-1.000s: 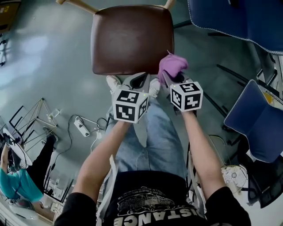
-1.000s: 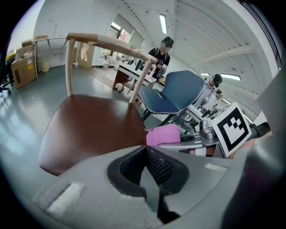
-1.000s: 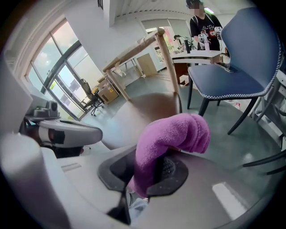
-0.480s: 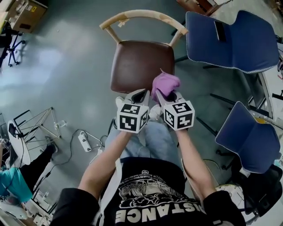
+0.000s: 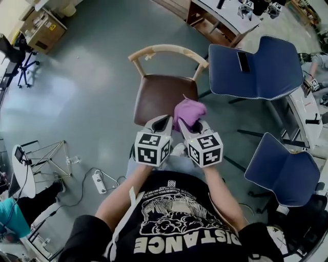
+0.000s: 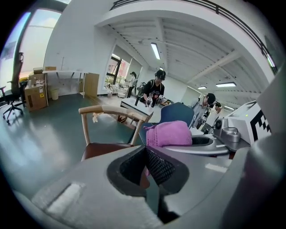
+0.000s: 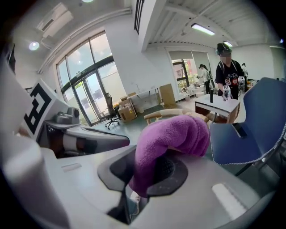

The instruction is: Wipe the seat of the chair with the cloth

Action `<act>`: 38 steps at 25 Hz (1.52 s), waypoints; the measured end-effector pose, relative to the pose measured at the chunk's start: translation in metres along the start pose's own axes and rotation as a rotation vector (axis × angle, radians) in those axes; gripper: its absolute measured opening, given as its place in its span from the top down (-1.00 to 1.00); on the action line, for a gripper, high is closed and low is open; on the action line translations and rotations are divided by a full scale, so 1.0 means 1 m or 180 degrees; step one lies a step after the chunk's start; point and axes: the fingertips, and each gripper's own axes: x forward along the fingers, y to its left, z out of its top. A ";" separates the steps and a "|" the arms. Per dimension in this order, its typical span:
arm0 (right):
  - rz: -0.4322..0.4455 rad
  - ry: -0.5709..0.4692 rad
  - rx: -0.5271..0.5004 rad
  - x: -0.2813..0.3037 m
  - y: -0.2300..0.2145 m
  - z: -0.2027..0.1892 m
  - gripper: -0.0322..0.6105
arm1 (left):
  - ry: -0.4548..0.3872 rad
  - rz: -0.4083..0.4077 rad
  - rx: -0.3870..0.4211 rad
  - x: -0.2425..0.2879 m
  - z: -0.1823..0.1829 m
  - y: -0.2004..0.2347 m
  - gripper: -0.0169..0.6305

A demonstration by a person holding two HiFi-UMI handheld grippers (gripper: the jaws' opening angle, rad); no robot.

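Observation:
A wooden chair with a brown seat [image 5: 163, 95] [image 6: 105, 148] stands in front of me, its curved backrest [image 5: 166, 50] at the far side. My right gripper [image 5: 183, 122] [image 7: 149, 176] is shut on a purple cloth [image 5: 188, 111] [image 7: 172, 136] [image 6: 169, 133], which bunches up over its jaws above the seat's near right corner. Just left of it, my left gripper [image 5: 162, 123] [image 6: 145, 163] is shut with nothing between its jaws. Both are held close together, raised above the seat's near edge.
Two blue chairs stand to the right, the far one [image 5: 256, 69] with a phone on its seat, the near one [image 5: 282, 169]. A desk [image 5: 220, 15] stands behind. Cables and a power strip [image 5: 98, 180] lie on the floor at left, beside a wire stand [image 5: 46, 153]. People stand beyond the chair [image 6: 154, 91].
The chair has shrunk and shifted up in the head view as the view pulled back and rose. Both grippers drew closer together, the right one still holding the cloth.

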 end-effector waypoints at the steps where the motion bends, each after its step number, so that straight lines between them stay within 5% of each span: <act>1: -0.0016 -0.0072 -0.0025 -0.005 0.001 0.008 0.70 | -0.0065 -0.0009 0.0032 -0.004 0.008 -0.003 0.95; 13: -0.0140 -0.0461 -0.0226 -0.045 0.000 0.056 0.71 | -0.0524 0.0072 0.0483 -0.025 0.056 -0.046 0.95; 38: -0.0090 -0.0391 -0.0269 -0.047 0.011 0.041 0.71 | -0.0447 0.0080 0.0270 -0.031 0.032 -0.042 0.95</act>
